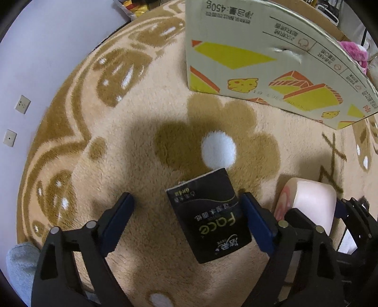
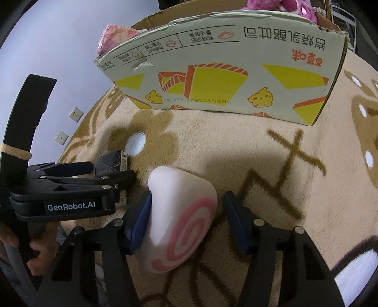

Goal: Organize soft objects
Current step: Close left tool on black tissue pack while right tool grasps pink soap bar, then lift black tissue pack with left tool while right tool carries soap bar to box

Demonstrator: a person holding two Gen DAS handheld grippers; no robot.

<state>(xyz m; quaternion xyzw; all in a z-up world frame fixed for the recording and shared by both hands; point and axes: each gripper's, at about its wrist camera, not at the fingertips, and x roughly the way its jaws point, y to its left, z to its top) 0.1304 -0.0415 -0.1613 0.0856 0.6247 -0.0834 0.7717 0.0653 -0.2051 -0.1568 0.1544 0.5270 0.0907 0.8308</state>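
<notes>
A black tissue pack (image 1: 209, 218) marked "Face" lies on the carpet between the open fingers of my left gripper (image 1: 186, 200); its right edge is close to the right finger. A white swirl-roll squishy toy (image 2: 182, 217) with a pink spiral face lies between the open fingers of my right gripper (image 2: 186, 203); the left pad touches it, the right pad stands apart. The toy also shows in the left wrist view (image 1: 309, 203). The left gripper (image 2: 70, 184) and the tissue pack (image 2: 111, 163) show at the left of the right wrist view.
A cardboard box (image 1: 259, 59) with yellow and orange print stands on the beige flower-patterned carpet (image 1: 141, 132) ahead. It holds a pink plush (image 2: 283, 6) and a pink patterned soft item (image 2: 115, 36). A white wall (image 1: 47, 59) with sockets is at the left.
</notes>
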